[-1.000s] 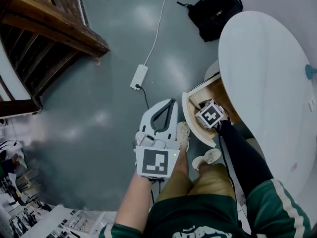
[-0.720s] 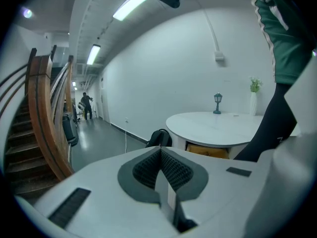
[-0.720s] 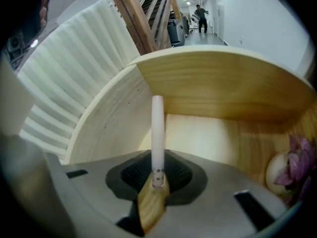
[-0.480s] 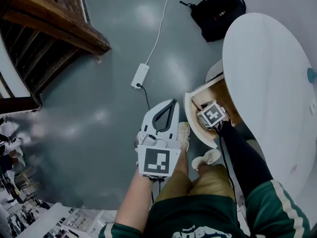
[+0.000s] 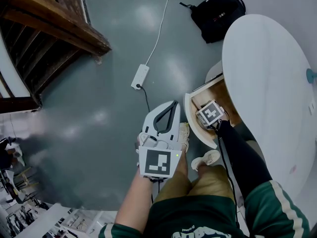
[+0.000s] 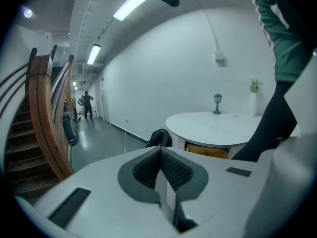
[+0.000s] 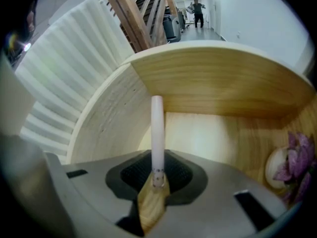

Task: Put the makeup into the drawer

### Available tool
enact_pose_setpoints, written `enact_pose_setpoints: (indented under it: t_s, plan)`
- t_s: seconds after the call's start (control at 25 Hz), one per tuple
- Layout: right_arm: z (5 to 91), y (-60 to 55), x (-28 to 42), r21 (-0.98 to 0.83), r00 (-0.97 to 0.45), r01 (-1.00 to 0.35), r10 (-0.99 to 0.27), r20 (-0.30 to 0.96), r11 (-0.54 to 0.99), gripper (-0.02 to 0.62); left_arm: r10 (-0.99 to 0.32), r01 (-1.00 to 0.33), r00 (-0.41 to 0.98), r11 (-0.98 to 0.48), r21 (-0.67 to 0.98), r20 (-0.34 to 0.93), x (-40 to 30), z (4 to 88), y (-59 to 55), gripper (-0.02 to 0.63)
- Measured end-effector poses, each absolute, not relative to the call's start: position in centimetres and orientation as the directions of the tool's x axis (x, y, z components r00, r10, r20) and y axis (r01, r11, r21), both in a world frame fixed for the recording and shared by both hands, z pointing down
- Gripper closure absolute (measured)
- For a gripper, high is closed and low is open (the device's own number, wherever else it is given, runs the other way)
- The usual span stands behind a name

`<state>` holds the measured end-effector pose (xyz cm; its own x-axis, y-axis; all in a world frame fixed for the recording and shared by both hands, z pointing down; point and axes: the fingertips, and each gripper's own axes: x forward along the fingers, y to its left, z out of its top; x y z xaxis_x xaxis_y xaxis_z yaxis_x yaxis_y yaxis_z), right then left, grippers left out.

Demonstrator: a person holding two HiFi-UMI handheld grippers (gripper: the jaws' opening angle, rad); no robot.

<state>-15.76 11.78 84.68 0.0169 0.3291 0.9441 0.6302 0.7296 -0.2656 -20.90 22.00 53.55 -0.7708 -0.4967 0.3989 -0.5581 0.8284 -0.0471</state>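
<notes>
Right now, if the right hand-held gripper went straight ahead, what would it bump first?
The makeup stick in the right hand-held gripper would probably hit the wooden floor of the drawer first; depth is unclear.

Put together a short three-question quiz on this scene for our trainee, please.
1. Multiple choice: what stands between the jaws of the right gripper?
A. a spoon
B. a slim pale makeup stick
C. nothing
2. True or false: the left gripper has its jaws wide apart.
3. Fill in: the right gripper points down into the open wooden ____ under the white table.

Key
1. B. The pads are closed on the stick.
2. False. Its pads meet, with nothing between them.
3. drawer
</notes>
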Motion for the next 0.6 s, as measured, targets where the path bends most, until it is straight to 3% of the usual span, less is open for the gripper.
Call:
enact_pose_setpoints:
  t_s: [0.24, 0.6]
  plan:
    - [84.0, 12.1, -16.6, -0.254, -0.042, 0.626, 0.356, 0.933, 0.738, 0.405, -0.496, -0.555, -0.775, 0.831, -0.044, 0.392, -21.2, 53.4, 22.4, 0.607]
    - [78.3, 12.7, -17.4, -0.252, -0.150, 0.603, 0.418, 0.896, 0.757, 0.411, -0.503, -0.563, -0.770, 0.825, -0.047, 0.393, -22.0, 51.7, 21.6, 0.607]
